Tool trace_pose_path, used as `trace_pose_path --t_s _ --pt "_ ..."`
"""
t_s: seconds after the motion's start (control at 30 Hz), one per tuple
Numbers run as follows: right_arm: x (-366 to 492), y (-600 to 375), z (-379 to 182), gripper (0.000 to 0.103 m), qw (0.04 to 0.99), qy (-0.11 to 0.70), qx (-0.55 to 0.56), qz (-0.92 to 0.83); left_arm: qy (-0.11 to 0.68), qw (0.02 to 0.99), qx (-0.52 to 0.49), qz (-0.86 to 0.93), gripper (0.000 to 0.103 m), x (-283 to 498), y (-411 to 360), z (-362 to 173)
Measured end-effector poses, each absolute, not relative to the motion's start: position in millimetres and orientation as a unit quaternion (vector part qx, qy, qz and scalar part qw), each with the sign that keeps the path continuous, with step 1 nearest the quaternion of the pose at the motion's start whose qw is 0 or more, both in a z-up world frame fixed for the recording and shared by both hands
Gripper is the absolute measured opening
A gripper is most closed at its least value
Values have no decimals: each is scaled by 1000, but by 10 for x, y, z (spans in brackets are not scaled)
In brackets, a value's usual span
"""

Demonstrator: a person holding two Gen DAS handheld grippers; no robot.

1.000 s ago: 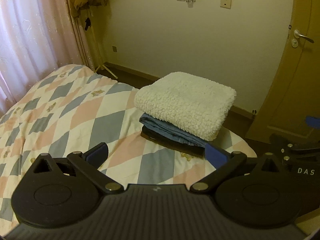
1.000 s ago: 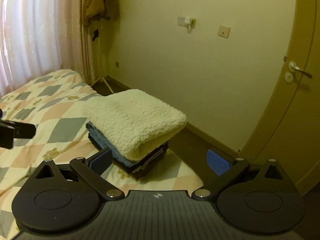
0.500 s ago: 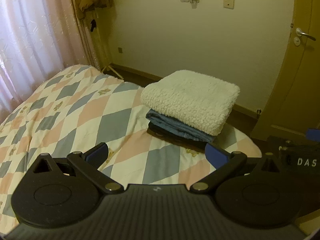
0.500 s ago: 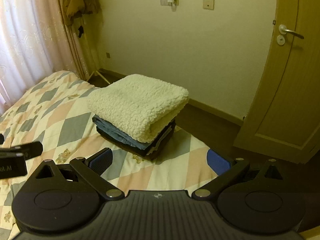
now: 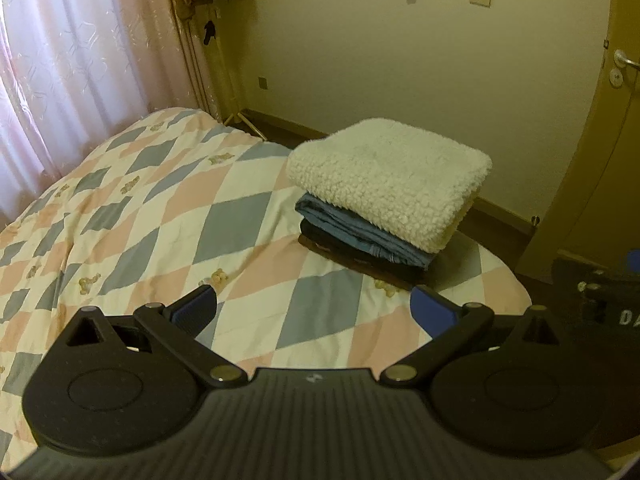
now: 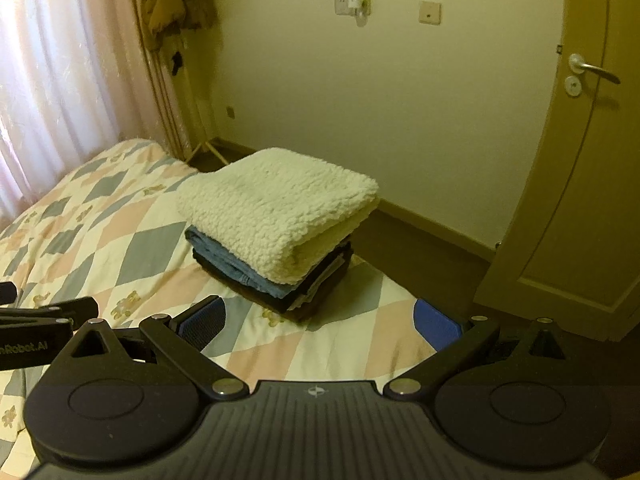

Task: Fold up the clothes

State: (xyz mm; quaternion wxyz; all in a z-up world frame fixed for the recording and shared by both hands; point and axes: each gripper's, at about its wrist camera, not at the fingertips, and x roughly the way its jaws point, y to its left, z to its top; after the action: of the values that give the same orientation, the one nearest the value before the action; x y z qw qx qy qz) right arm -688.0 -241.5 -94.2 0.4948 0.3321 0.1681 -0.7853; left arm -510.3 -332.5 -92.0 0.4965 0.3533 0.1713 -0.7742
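Observation:
A neat stack of folded clothes rests near the bed's corner: a cream fleece piece (image 5: 390, 182) (image 6: 276, 206) on top, a blue garment (image 5: 360, 236) (image 6: 236, 266) under it, dark ones (image 5: 360, 258) (image 6: 316, 292) at the bottom. My left gripper (image 5: 314, 308) hangs open above the quilt, short of the stack, with nothing between its blue pads. My right gripper (image 6: 320, 320) is likewise open and empty, just in front of the stack. Each gripper's body shows at the edge of the other's view.
The bed wears a quilt (image 5: 132, 216) (image 6: 100, 216) of pink, grey and cream diamonds. Pale curtains (image 5: 80, 64) hang at the left, with a coat stand (image 6: 176, 12) in the corner. A wooden door (image 6: 592, 160) stands at the right, dark floor (image 6: 424, 256) beyond the bed.
Both grippers have drawn back and away from the stack, which now looks smaller and farther off. Both stayed open and empty; the stack has not moved.

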Motion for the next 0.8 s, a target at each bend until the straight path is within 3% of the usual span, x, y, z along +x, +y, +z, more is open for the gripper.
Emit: trace_pose_path --t_s 0.33,0.8 --pt "-6518 -2010 -1030 103 440 142 340 -819 147 441 365 -807 102 -4999 -3222 -1034" --pt "-5890 -2212 -1759 103 371 126 374 -840 113 376 397 -830 102 -4734 -3559 -1706"
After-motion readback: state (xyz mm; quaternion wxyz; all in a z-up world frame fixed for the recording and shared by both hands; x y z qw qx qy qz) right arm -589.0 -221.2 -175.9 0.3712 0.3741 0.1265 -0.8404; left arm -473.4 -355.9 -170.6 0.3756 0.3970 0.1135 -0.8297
